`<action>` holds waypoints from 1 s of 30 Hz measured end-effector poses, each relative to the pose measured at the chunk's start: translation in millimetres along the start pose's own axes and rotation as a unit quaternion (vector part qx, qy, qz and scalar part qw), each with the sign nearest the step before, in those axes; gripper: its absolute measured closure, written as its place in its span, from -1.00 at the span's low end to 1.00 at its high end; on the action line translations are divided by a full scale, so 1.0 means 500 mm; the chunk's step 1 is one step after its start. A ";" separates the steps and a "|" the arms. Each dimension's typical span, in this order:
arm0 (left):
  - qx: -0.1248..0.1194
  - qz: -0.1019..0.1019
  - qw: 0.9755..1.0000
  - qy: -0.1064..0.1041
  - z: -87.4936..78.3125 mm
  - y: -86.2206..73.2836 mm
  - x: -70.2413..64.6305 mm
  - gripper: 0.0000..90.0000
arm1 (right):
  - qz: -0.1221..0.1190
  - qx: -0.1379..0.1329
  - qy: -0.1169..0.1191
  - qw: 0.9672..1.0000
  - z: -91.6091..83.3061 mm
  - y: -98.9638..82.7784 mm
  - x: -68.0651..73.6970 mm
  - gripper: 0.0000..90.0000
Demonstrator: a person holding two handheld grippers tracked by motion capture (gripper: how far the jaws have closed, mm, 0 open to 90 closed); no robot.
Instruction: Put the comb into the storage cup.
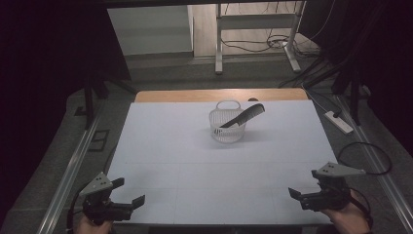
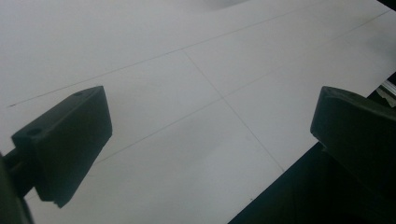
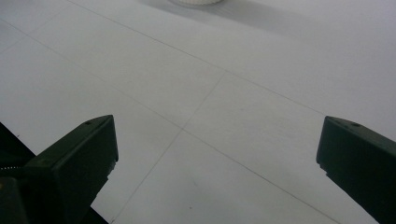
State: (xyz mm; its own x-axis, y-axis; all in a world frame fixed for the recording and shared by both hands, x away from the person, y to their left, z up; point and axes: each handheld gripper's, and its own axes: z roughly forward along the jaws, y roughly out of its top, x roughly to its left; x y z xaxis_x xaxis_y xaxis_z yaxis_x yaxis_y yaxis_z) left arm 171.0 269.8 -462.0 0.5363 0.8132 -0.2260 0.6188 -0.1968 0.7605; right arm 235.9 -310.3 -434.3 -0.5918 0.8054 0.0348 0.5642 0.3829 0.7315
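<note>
- Left gripper (image 1: 128,192), lower left, over the white table (image 1: 170,146) edge, jaws apart.
- Right gripper (image 1: 295,194), lower right, jaws apart.
- Small white slatted plastic basket (image 1: 227,127), upper centre, holds a long black comb (image 1: 243,116) leaning out; broad bare tabletop between.

**What the views hide or cut off**

In the high view, the lower end of the black comb (image 1: 242,116) is hidden inside the white basket (image 1: 227,127), behind its mesh wall. The bottom edge cuts off both hands of the person. The right hand (image 1: 347,219) covers the rear part of the right gripper (image 1: 306,195). In the right gripper view, the top edge cuts the basket (image 3: 195,2), so just a pale blurred strip of it remains.
</note>
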 end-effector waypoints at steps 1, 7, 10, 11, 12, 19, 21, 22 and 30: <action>-0.001 0.001 1.000 0.000 0.000 0.000 0.000 -1.00 | 0.001 0.000 -0.002 1.000 -0.002 -0.002 -0.001 -1.00; -0.003 0.005 1.000 0.005 -0.004 -0.002 0.000 -1.00 | 0.005 0.002 -0.008 1.000 -0.010 -0.012 -0.003 -1.00; -0.005 0.005 1.000 0.007 -0.006 -0.003 0.001 -1.00 | 0.006 0.007 -0.012 1.000 -0.013 -0.017 -0.004 -1.00; -0.005 0.005 1.000 0.008 -0.007 -0.004 0.001 -1.00 | 0.006 0.009 -0.014 1.000 -0.014 -0.019 -0.004 -1.00; -0.005 0.005 1.000 0.008 -0.007 -0.004 0.001 -1.00 | 0.006 0.012 -0.017 1.000 -0.015 -0.022 -0.005 -1.00; -0.004 0.006 1.000 0.009 -0.006 -0.004 0.001 -1.00 | 0.005 0.026 -0.026 0.999 -0.016 -0.028 -0.005 -1.00; -0.005 0.005 1.000 0.010 -0.007 -0.004 0.001 -1.00 | 0.005 0.029 -0.027 0.999 -0.016 -0.029 -0.005 -1.00; -0.004 0.005 1.000 0.010 -0.007 -0.004 0.001 -1.00 | 0.006 0.034 -0.028 0.999 -0.016 -0.030 -0.006 -1.00; -0.003 0.005 1.000 0.012 -0.006 -0.004 0.000 -1.00 | 0.011 0.061 -0.042 0.997 -0.015 -0.035 -0.011 -1.00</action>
State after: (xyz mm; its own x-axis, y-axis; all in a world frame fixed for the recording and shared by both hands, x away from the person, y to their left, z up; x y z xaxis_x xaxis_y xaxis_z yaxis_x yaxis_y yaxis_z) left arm 168.2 271.8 -461.7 0.5281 0.8245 -0.2032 0.6104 -0.2022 0.7659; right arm 225.1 -324.7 -442.2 -0.5305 0.8476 -0.0106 0.6462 0.4125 0.6420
